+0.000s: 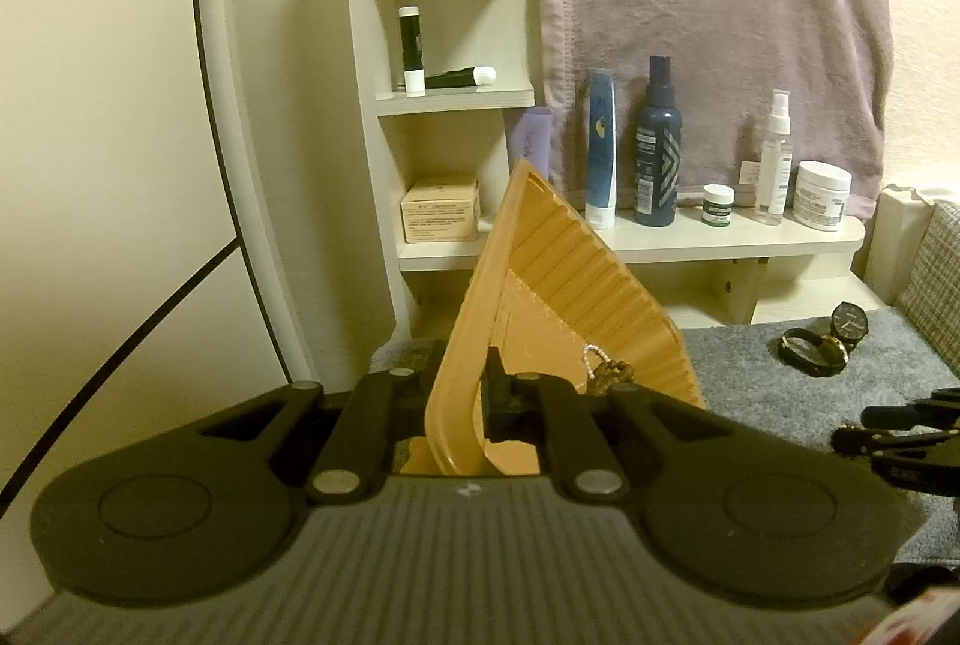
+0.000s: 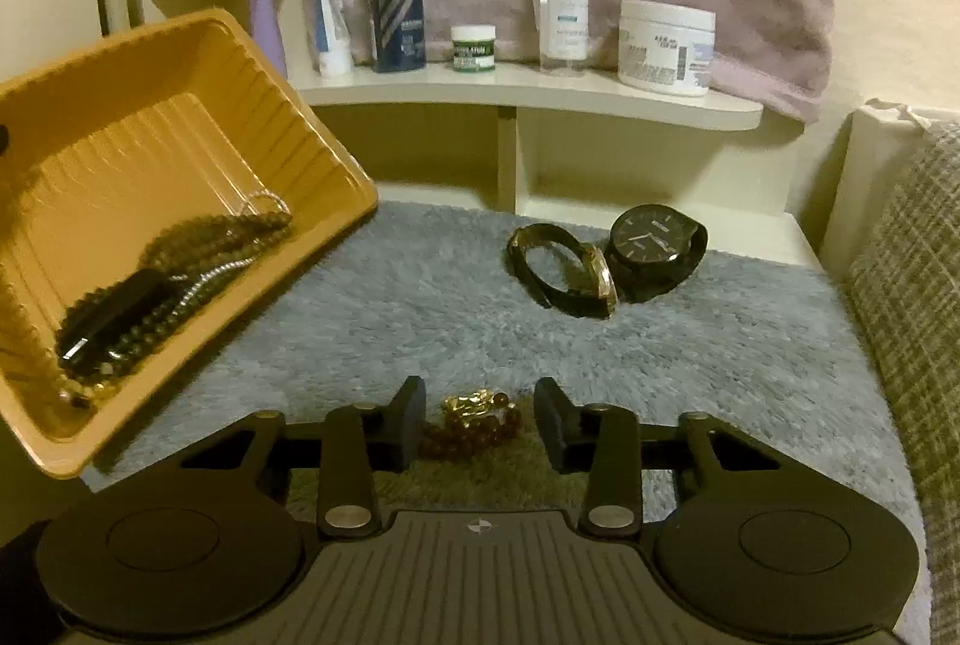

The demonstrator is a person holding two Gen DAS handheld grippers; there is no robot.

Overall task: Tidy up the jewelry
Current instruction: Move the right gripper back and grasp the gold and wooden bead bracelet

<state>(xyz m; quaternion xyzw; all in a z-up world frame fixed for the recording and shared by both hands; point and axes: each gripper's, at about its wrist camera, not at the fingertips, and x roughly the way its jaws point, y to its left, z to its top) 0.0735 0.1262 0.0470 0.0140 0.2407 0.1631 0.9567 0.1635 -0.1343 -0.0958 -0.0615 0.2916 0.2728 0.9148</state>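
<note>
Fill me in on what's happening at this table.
Jewelry is being sorted into an orange tray. The left gripper is shut on the tray's rim, holding it tilted, with beaded bracelets already inside. The right gripper is open, its fingers either side of a brown bead bracelet on the grey rug. Two watches lie on the rug.

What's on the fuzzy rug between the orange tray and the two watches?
Nothing: in the right wrist view, only bare grey rug shows between the tilted tray and the watches. The amber bead bracelet lies nearer, between the right hand-held gripper's open fingers.
</note>
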